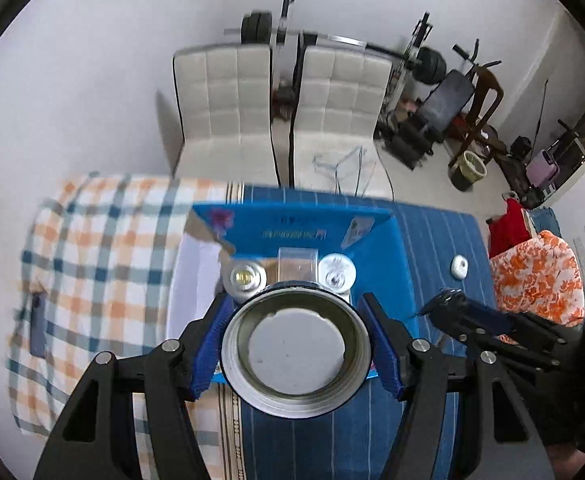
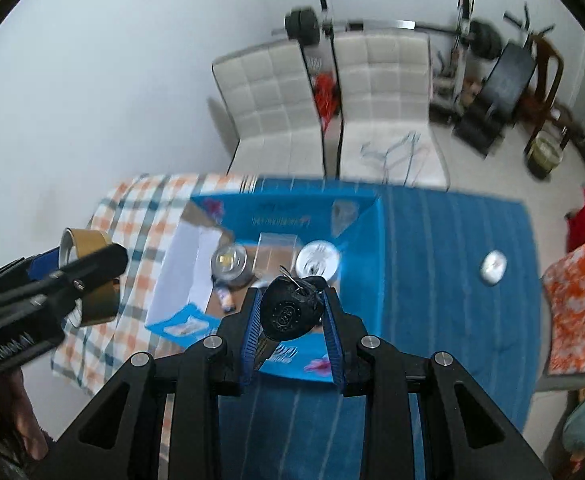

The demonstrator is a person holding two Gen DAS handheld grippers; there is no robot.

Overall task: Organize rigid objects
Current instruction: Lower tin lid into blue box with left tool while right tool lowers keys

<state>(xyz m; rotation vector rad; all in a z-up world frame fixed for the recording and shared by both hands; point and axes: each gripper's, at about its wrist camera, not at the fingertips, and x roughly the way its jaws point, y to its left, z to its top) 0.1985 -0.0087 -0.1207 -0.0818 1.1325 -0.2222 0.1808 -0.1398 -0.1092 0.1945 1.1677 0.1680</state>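
Observation:
My left gripper (image 1: 295,300) is shut on a gold-coloured round tin (image 1: 296,344), and I look straight at the tin's round end with its grey disc. From the right wrist view the same tin (image 2: 92,240) hangs at the left, over the checked cloth. My right gripper (image 2: 292,294) is shut on a black car key (image 2: 288,312) with a ring on its top. Both are held above the near side of an open blue cardboard box (image 1: 292,232) (image 2: 292,216). In the box lie two round silver pieces (image 1: 245,278) (image 1: 336,272) and a clear plastic case (image 1: 297,266).
The box stands on a blue striped cloth (image 1: 432,232) next to an orange and blue checked cloth (image 1: 104,248). A small white round thing (image 1: 459,267) lies right of the box. Two white padded chairs (image 1: 228,112) stand behind, with weight gear (image 1: 432,64) and an orange flowered cushion (image 1: 540,272).

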